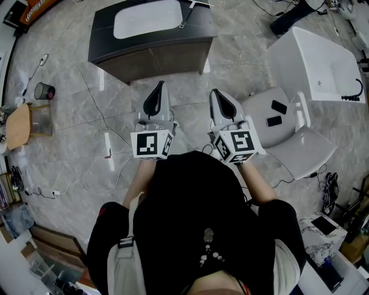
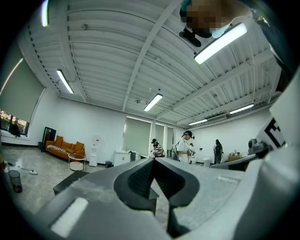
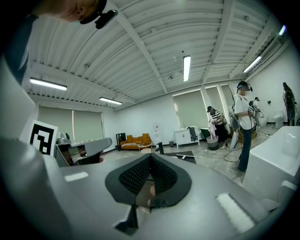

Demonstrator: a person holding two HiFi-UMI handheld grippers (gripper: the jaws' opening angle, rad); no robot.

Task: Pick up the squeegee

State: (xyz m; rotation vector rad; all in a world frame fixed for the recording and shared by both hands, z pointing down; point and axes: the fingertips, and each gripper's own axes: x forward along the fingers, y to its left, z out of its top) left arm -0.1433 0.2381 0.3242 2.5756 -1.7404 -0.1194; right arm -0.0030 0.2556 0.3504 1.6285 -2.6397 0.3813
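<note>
The squeegee [image 1: 198, 4] lies at the back right corner of a dark vanity cabinet [image 1: 161, 55] with a white sink [image 1: 147, 18], ahead of me. In the right gripper view the squeegee [image 3: 190, 157] shows as a pale bar on the dark countertop, near a black faucet [image 3: 161, 149]. My left gripper [image 1: 157, 92] and right gripper [image 1: 217, 96] are held side by side over the floor, short of the cabinet front. Both point level toward it. The left gripper [image 2: 153, 161] is shut with nothing in it. The right gripper [image 3: 151, 159] is likewise shut and holds nothing.
A white bathtub [image 1: 323, 63] stands at the right, with a white round seat [image 1: 271, 118] carrying two dark phones in front of it. Cables trail over the marble floor [image 1: 86, 144]. A wooden stool [image 1: 20, 124] and a black cup [image 1: 43, 91] are at the left. Several people stand far off.
</note>
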